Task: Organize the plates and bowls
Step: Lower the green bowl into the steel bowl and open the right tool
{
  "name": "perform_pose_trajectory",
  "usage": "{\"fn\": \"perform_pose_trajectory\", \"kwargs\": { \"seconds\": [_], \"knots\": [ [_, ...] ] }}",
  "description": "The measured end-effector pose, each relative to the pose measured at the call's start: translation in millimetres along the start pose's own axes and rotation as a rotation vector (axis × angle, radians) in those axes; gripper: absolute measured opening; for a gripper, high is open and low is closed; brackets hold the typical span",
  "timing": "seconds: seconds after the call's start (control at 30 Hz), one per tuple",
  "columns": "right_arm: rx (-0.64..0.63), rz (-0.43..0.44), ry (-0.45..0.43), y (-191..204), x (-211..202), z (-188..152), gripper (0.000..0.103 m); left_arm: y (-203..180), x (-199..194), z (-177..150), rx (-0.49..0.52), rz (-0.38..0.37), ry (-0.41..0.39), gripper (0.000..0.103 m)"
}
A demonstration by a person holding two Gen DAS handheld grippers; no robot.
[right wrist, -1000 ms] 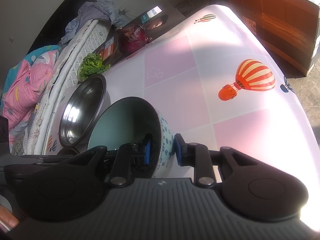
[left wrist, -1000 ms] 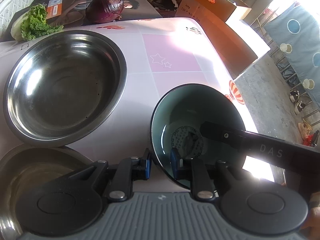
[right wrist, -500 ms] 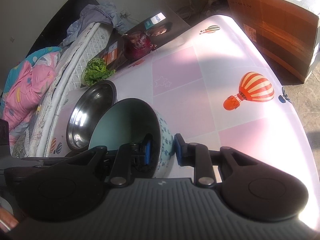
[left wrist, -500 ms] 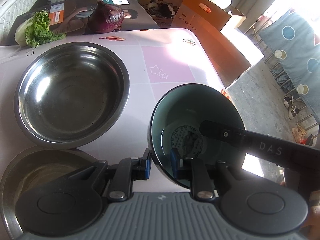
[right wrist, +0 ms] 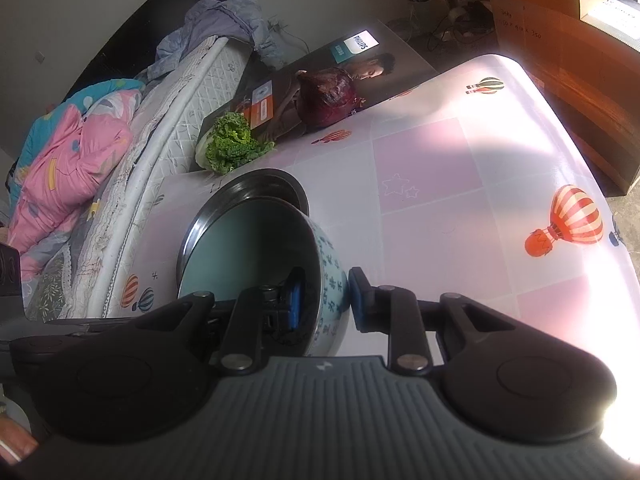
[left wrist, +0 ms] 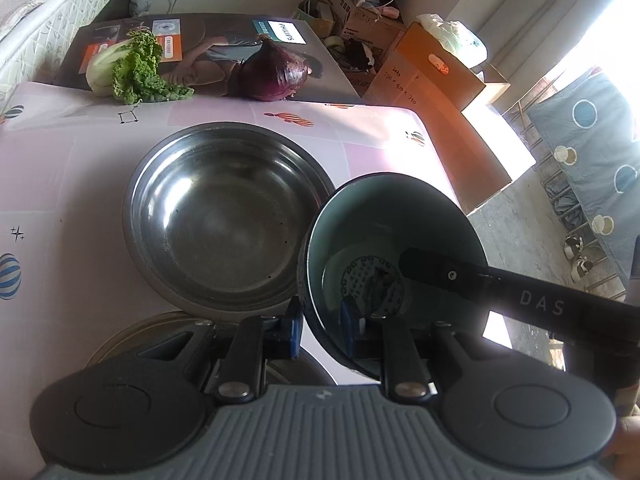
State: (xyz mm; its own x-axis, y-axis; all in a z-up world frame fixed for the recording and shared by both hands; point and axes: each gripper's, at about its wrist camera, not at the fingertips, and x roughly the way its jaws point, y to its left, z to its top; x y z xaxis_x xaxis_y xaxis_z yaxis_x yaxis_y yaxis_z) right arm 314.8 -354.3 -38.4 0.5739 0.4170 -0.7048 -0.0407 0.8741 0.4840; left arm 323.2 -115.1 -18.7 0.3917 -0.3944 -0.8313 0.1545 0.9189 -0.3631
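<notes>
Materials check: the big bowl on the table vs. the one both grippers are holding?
Large bowl: looks like stainless steel, brushed-shiny, with bright window glints and blurred reflections. Held bowl: likely glazed ceramic or porcelain, with a glossy pale outside printed with blue characters and a smooth teal inside; melamine can't be excluded. The left hand-held gripper and right hand-held gripper each pinch its rim.

Carried leftward with both grippers, ceramic bowl now overlapping the steel bowl rim instead of well apart.
</notes>
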Motion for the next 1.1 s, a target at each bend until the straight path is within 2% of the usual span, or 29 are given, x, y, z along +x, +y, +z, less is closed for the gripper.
{"fn": "perform_pose_trajectory", "kwargs": {
  "seconds": [0.23, 0.43, 0.7, 0.8, 0.87, 1.0, 1.1],
  "knots": [
    [-0.012, 0.056, 0.024, 41, 34, 19, 0.023, 42, -17, 20, -0.056, 0.036, -0.047, 0.019],
    [0.002, 0.082, 0.052, 57, 76, 36, 0.023, 70, -7, 37, -0.092, 0.065, -0.057, 0.02],
    [0.002, 0.036, 0.079, 51, 122, 39, 0.024, 85, 24, 42, -0.103, 0.068, -0.012, 0.019],
    [-0.03, -0.014, 0.077, 52, 130, 38, 0.025, 92, 25, 40, -0.118, 0.05, -0.011, 0.019],
    [-0.056, -0.038, 0.058, 53, 130, 39, 0.028, 94, 17, 40, -0.118, 0.033, -0.037, 0.022],
    [-0.042, -0.01, -0.01, 55, 117, 46, 0.052, 92, -5, 40, -0.099, 0.031, -0.091, 0.031],
    [-0.048, -0.002, -0.06, 60, 100, 50, 0.057, 92, -26, 35, -0.088, 0.031, -0.128, 0.041]
  ]
}}
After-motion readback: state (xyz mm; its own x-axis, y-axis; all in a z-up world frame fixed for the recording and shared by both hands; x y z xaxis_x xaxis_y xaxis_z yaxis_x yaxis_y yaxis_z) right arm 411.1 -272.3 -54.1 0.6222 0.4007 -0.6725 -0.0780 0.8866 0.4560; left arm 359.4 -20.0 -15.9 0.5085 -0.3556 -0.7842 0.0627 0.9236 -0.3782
